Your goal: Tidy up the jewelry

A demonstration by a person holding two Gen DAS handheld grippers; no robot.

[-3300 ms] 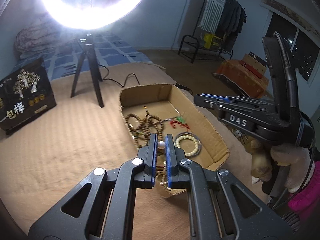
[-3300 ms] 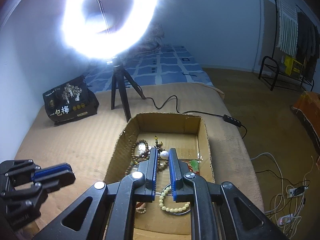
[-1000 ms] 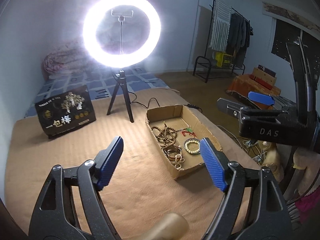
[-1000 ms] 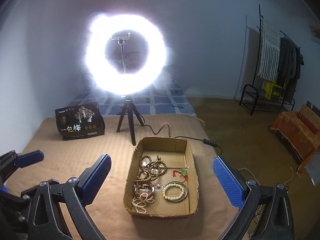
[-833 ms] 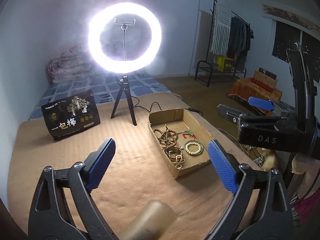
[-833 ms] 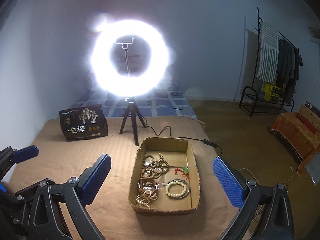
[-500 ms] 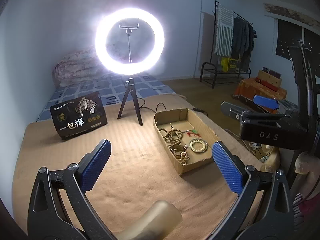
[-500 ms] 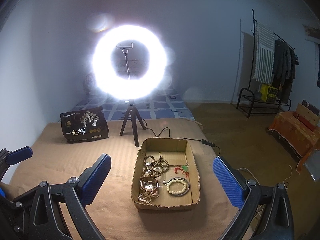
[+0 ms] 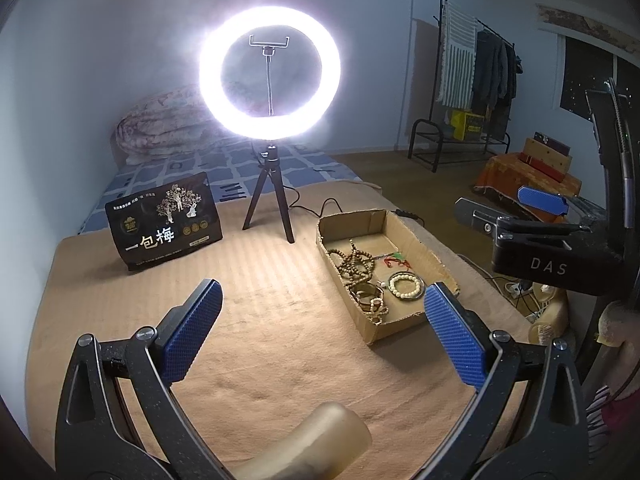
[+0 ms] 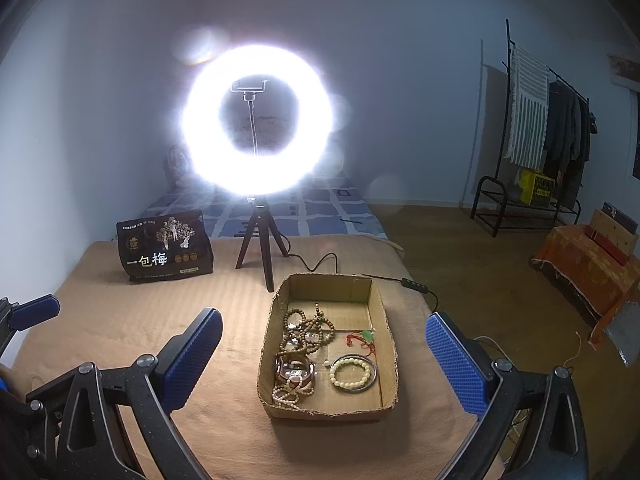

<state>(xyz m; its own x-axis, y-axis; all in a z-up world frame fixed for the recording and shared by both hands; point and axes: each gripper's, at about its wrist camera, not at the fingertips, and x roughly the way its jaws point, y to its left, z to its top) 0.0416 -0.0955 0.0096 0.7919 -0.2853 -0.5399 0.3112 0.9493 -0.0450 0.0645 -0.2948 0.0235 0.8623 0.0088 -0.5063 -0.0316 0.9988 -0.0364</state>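
A shallow cardboard box [image 10: 384,312] sits on the tan blanket and holds brown bead strands [image 10: 306,330], a cream bead bracelet [image 10: 351,373], a red cord with a green pendant [image 10: 362,338], a small pearl [image 10: 327,365] and a pale bead string [image 10: 288,394]. The box also shows in the left wrist view [image 9: 434,260]. My left gripper [image 9: 322,334] is wide open and empty, held back to the left of the box. My right gripper [image 10: 324,364] is wide open and empty, held above and short of the box. It also shows at the right of the left wrist view [image 9: 540,204].
A lit ring light on a tripod [image 10: 260,248] stands behind the box, its cable [image 10: 408,282] trailing right. A black snack bag [image 10: 164,248] stands at back left. The blanket edge drops to the floor at right. A tan rounded object [image 9: 320,440] lies under my left gripper.
Both grippers were shut on a small pearl over the box, then opened and drew back and up. The pearl now lies in the box. Over the last second both kept pulling back slightly.
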